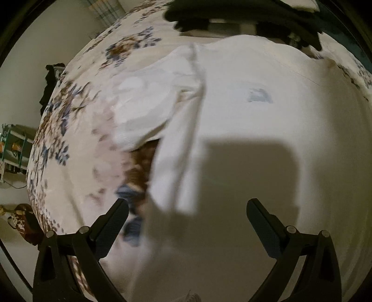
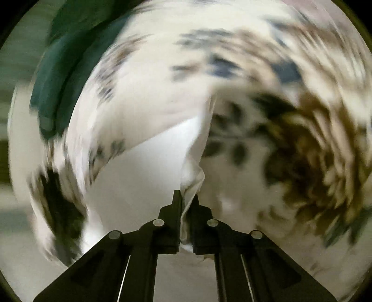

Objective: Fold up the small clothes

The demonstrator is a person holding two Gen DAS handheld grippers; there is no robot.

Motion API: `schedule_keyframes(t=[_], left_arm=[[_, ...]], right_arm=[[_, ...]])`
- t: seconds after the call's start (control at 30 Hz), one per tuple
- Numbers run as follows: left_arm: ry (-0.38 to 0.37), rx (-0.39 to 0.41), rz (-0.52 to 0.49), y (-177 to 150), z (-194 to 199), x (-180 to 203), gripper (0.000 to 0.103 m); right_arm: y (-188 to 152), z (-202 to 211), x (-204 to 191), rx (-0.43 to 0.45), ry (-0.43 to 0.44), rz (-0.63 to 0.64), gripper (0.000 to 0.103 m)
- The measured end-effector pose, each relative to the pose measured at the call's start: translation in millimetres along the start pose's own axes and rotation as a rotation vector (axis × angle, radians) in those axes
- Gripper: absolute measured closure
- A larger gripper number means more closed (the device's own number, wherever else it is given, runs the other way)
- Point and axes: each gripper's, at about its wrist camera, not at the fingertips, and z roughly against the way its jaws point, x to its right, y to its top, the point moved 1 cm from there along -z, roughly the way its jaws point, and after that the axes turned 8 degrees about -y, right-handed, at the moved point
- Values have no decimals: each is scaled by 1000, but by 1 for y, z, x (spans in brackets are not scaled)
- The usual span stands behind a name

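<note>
A white garment (image 1: 244,116) with a small blue-grey print lies spread on a floral bedspread (image 1: 69,116). One sleeve is folded across its left side. My left gripper (image 1: 187,206) is open and empty, hovering over the garment's near part. In the right wrist view my right gripper (image 2: 187,197) is shut on a bunched edge of the white garment (image 2: 148,167), which hangs from the jaws above the bedspread (image 2: 290,139). That view is heavily motion-blurred.
Dark clothes (image 1: 244,16) lie piled at the bed's far edge. A dark green cloth (image 2: 55,76) lies at the left in the right wrist view. Floor, a shelf (image 1: 14,148) and a dark item (image 1: 50,86) lie left of the bed.
</note>
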Motion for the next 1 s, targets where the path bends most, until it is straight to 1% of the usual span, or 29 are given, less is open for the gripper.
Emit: schedule_keyframes(t=[0.03,0.1,0.13,0.17,0.2,0.23,0.27,0.3,0.37,0.4,0.43,0.47,0.5,0.53,0.57,0.63,0.67,0.7,0.73,0.8,0.83,0.87,0.9,0.93,0.97,1.0], left_arm=[[4,4,12,-1,2,-11,0],[20,12,32,-4,4,-31,0],[29,14,44,-5,5,-41,0],[36,17,56,-6,7,-49,0],[46,20,71,-7,8,-60,0],[59,19,88,-7,8,-71,0],[67,17,100,-8,7,-80,0],[77,13,117,-9,6,-90,0],[94,-2,148,-11,3,-108,0],[94,-13,174,-11,1,-118,0],[87,-16,192,-11,0,-125,0],[75,-18,209,-11,0,-132,0],[65,-19,220,-11,0,-136,0],[41,-17,232,-9,0,-141,0],[17,-15,244,-8,0,-144,0],[-56,-13,279,-1,-3,-148,0],[-112,-16,305,3,-7,-149,0],[-198,-32,352,8,-14,-151,0],[-299,-57,422,11,-23,-153,0],[-505,-85,590,18,-42,-157,9],[-630,-90,710,22,-56,-160,9],[-697,-81,777,26,-64,-161,10],[-738,-69,822,31,-70,-161,12],[-761,-55,863,37,-77,-160,17],[-752,-41,884,44,-81,-158,35],[-730,-33,885,49,-83,-157,60]], right_arm=[[-6,3,-19,16,-25,83,97],[-27,10,-78,47,-71,302,97],[-45,10,-112,61,-92,430,97],[-63,7,-138,70,-105,531,97],[-91,2,-176,78,-118,677,97],[-116,0,-190,80,-129,766,97],[-141,-8,-207,65,-150,872,97],[-171,-27,-230,7,-177,990,97],[-203,-48,-235,-113,-186,1074,94],[-211,-57,-236,-180,-173,1085,88],[-214,-60,-235,-234,-145,1065,76],[-212,-57,-232,-257,-112,1028,70],[-203,-49,-224,-272,-62,959,59],[-193,-45,-219,-275,-40,910,54],[-178,-37,-209,-275,-11,833,53],[-154,-27,-188,-273,31,711,51],[-147,-23,-177,-270,33,669,51],[-135,-21,-168,-265,23,624,51],[-130,-21,-159,-259,11,607,51],[-121,-24,-148,-239,-32,580,51],[-120,-27,-144,-238,-49,572,51],[-118,-30,-135,-241,-58,565,51],[-118,-34,-127,-243,-68,556,51],[-119,-38,-120,-247,-80,547,51],[-122,-42,-113,-251,-87,540,51],[-124,-46,-109,-254,-93,527,51]])
